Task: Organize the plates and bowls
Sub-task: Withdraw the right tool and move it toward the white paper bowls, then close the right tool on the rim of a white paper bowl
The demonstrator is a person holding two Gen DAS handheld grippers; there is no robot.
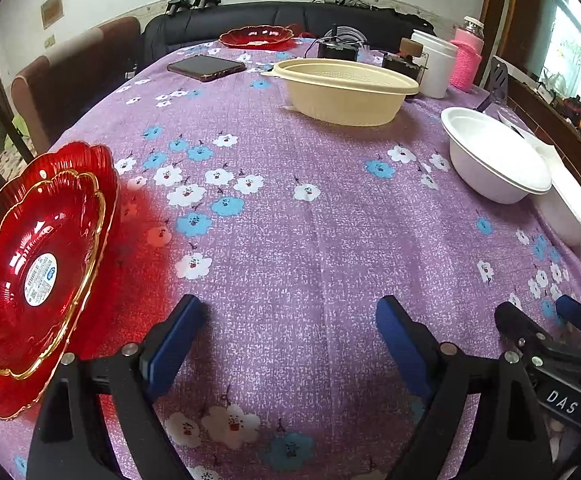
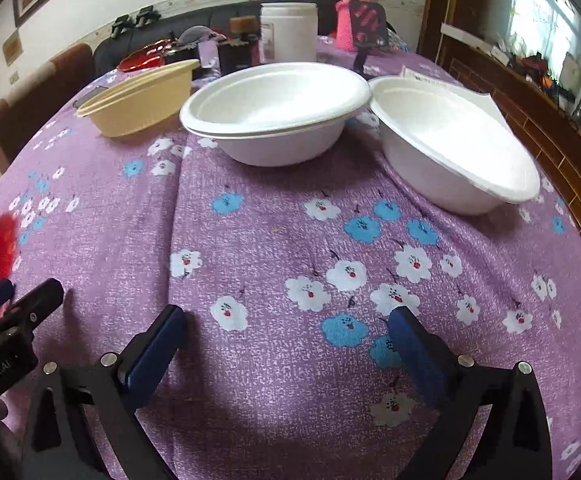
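Both claws stand released over the purple flowered tablecloth [image 1: 290,240], nothing between their blue pads. Left gripper [image 1: 290,340] hovers above bare cloth near the table's near edge; right gripper [image 2: 286,344] does the same, close beside it on the right, so that each shows at the edge of the other's view.

At the near left edge of the table lie two red ribbed glass plates with gold scalloped rims [image 1: 38,272], the smaller nested in the larger, a white label in its middle. They lie just left of the left gripper's left finger [image 1: 174,344].

Farther off, in the middle of the table, sits a beige oval plastic bowl [image 1: 346,92]. To its right sit two stacked white foam bowls [image 2: 274,116], and right of those, touching their rim, another white foam bowl [image 2: 450,144], tilted, at the table's right edge.

At the far end lies a third red scalloped dish [image 1: 256,36], with a dark phone [image 1: 206,67] on its near left, a white plastic jar [image 2: 288,32] and a pink knitted bottle cover [image 1: 466,60].
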